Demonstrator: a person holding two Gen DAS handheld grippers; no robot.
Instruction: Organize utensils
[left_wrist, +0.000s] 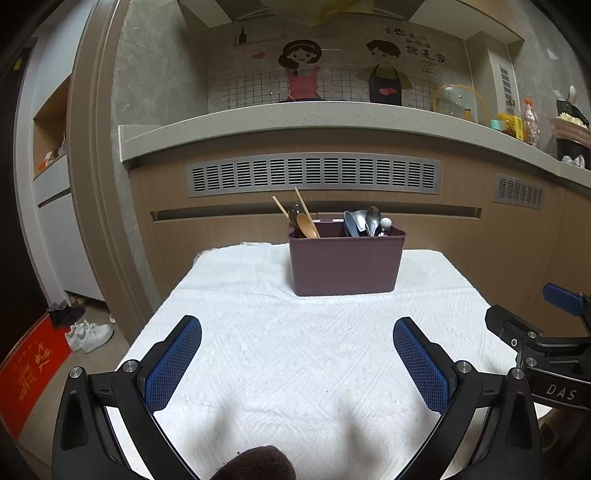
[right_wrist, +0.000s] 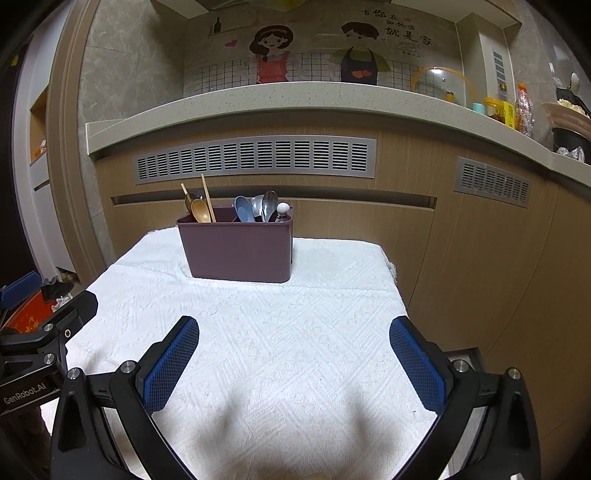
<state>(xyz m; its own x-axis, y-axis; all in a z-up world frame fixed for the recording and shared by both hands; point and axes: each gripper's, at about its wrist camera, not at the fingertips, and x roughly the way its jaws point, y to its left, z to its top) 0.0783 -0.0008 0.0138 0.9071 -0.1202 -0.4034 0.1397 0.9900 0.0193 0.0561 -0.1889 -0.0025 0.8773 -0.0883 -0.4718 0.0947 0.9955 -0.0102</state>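
A maroon utensil caddy (left_wrist: 345, 262) (right_wrist: 240, 248) stands at the far side of the white-towelled table (left_wrist: 288, 354) (right_wrist: 280, 343). Its left compartment holds a wooden spoon (left_wrist: 307, 225) (right_wrist: 201, 211) and chopsticks (left_wrist: 303, 205) (right_wrist: 208, 197). Its right compartment holds metal spoons (left_wrist: 372, 218) (right_wrist: 269, 203) and a blue spoon (left_wrist: 350, 224) (right_wrist: 243, 209). My left gripper (left_wrist: 297, 330) is open over bare towel, well short of the caddy. My right gripper (right_wrist: 294, 328) is open too, holding nothing. In each view the other gripper shows at the edge.
A wood-panelled counter (left_wrist: 332, 122) with vent grilles (left_wrist: 314, 173) rises right behind the table. Jars and bottles (left_wrist: 517, 122) stand on the counter at the right. Shoes (left_wrist: 88, 334) and a red mat (left_wrist: 29, 369) lie on the floor to the left.
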